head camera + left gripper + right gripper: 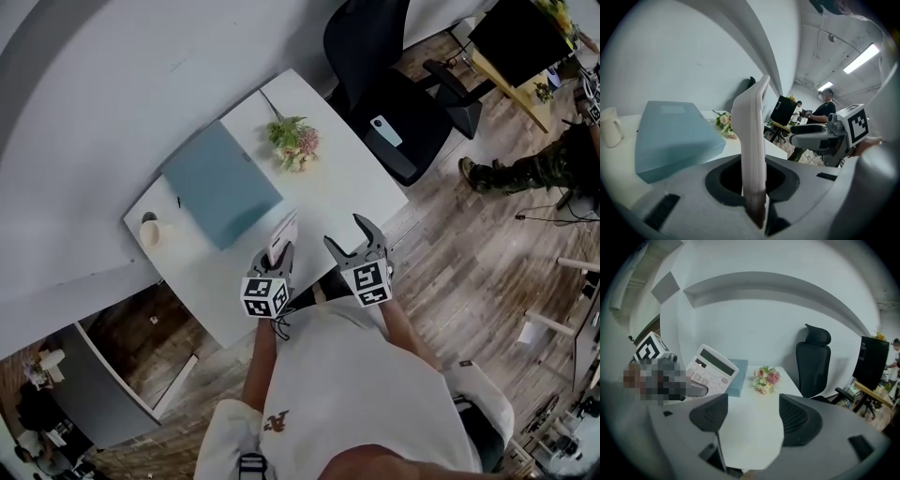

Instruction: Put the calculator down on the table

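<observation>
I had the left gripper (280,251) clamped tight on the lower end of the calculator (283,232), which stood nearly on edge between the pads, its keys and display facing the right gripper (349,240). The right gripper's jaws stood wide apart with nothing between them, only bare table (342,192) ahead. The calculator hung over the near part of the table, just beside the blue box (220,183) and well short of the flowers (293,142). As far as I could judge from the right gripper view, it was not resting on the surface. I read this as the carrying-down step: the thing was in hand over its landing spot, but not yet set down. The next move, I judged, called for rolling the left wrist so the calculator's back faced the tabletop, lowering until it lay flat on the open white patch clear of the box, and only then parting the jaws. Letting go while it stood on edge would likely have tipped it over. The right gripper had no part to play.
</observation>
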A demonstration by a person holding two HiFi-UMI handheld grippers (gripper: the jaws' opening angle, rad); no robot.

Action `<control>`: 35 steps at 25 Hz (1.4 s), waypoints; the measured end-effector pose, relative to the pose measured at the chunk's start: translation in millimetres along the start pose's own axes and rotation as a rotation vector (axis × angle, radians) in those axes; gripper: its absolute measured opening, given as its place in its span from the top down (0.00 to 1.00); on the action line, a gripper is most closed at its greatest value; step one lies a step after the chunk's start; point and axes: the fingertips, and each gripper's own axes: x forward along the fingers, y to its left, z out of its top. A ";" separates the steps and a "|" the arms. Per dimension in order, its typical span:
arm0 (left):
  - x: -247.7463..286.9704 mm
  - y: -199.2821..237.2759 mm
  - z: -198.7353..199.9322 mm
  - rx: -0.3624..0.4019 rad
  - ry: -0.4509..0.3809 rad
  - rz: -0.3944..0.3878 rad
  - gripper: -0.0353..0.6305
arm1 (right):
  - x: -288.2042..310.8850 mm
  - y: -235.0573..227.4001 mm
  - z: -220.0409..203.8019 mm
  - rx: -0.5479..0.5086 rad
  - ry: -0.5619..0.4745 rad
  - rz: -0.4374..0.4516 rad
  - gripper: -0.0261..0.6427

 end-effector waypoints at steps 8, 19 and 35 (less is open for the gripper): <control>3.8 -0.9 -25.8 -0.042 0.061 -0.036 0.85 | 6.2 19.4 -23.8 0.010 0.070 0.023 0.45; 15.2 5.8 -52.9 -0.130 0.137 -0.075 0.85 | 14.5 31.1 -52.0 0.031 0.139 0.037 0.45; 31.0 6.0 -82.6 -0.182 0.225 -0.097 0.85 | 28.0 38.5 -78.3 0.029 0.209 0.072 0.46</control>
